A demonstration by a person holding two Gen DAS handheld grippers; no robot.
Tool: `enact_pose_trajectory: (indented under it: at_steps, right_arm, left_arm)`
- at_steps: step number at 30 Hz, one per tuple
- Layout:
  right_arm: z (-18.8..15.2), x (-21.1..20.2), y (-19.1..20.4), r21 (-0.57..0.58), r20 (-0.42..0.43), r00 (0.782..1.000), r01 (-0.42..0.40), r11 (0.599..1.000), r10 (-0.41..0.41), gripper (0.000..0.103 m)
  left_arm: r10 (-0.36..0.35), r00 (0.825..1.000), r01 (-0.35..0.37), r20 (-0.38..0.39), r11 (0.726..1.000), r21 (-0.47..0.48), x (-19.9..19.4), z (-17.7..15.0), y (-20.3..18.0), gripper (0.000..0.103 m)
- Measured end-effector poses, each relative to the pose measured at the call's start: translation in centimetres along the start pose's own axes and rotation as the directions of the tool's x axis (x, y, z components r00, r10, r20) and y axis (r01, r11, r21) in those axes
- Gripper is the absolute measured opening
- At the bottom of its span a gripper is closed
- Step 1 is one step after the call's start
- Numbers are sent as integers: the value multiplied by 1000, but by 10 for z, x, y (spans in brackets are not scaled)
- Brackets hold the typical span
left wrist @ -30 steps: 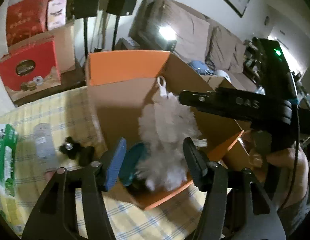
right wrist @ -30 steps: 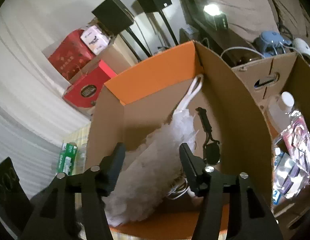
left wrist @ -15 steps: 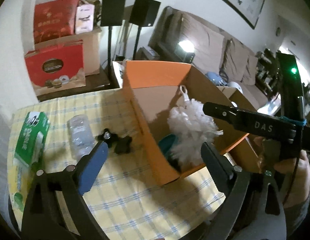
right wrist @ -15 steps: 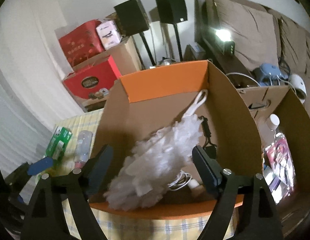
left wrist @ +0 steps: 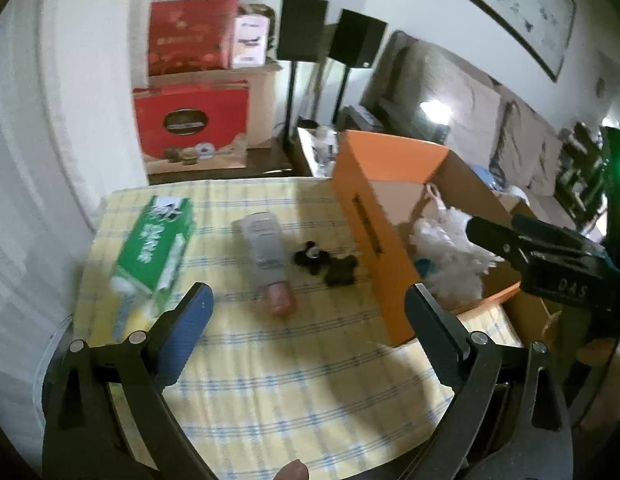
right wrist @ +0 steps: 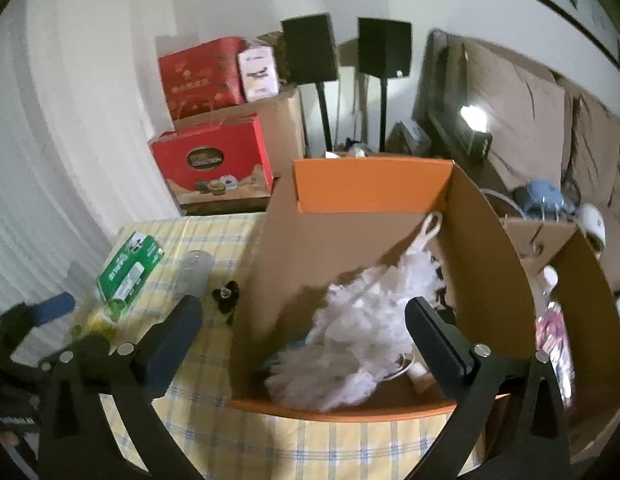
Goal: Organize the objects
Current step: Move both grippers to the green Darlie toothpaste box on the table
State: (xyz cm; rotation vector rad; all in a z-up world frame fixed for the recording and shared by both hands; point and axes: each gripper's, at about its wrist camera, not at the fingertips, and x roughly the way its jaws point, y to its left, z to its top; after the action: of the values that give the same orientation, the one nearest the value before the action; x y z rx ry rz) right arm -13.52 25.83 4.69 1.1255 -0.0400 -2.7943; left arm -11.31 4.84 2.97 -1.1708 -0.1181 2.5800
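An orange cardboard box (left wrist: 374, 248) (right wrist: 370, 188) stands on the yellow checked tablecloth (left wrist: 290, 384). In it lies a white fluffy duster (left wrist: 450, 248) (right wrist: 362, 344) beside a teal item (left wrist: 422, 266). Left of the box are a small black object (left wrist: 326, 264) (right wrist: 226, 300), a clear bottle with a pink cap (left wrist: 266, 248) (right wrist: 196, 272) on its side, and a green carton (left wrist: 154, 248) (right wrist: 130, 268). My left gripper (left wrist: 308, 292) hangs open above the cloth in front of them. My right gripper (right wrist: 303, 304) hovers over the box's near-left corner, jaws opening, holding nothing.
A second brown box (right wrist: 582, 280) with bottles stands right of the orange one. Behind the table are red gift boxes (left wrist: 190, 120), two black speakers on stands (right wrist: 310, 48) and a sofa (right wrist: 530, 120). The table's left edge is close to the white wall.
Both grippers have drawn back from inside the box and spread wide, leaving the duster in it. The left view has swung left onto the things on the cloth.
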Motion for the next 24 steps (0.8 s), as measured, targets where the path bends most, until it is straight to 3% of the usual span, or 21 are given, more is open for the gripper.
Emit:
enact_pose_trajectory:
  at_steps: [10,24]
  right_arm:
    - [-2,1,43,-61,-8,999,-38,997,37,103]
    - [-2,15,95,-121,-25,997,-78,990,76,103]
  left_arm:
    - [56,997,-53,50,997,-57,-25,-6,36,96]
    - [114,992,-108,51,988,-110,-34,-11,79,96]
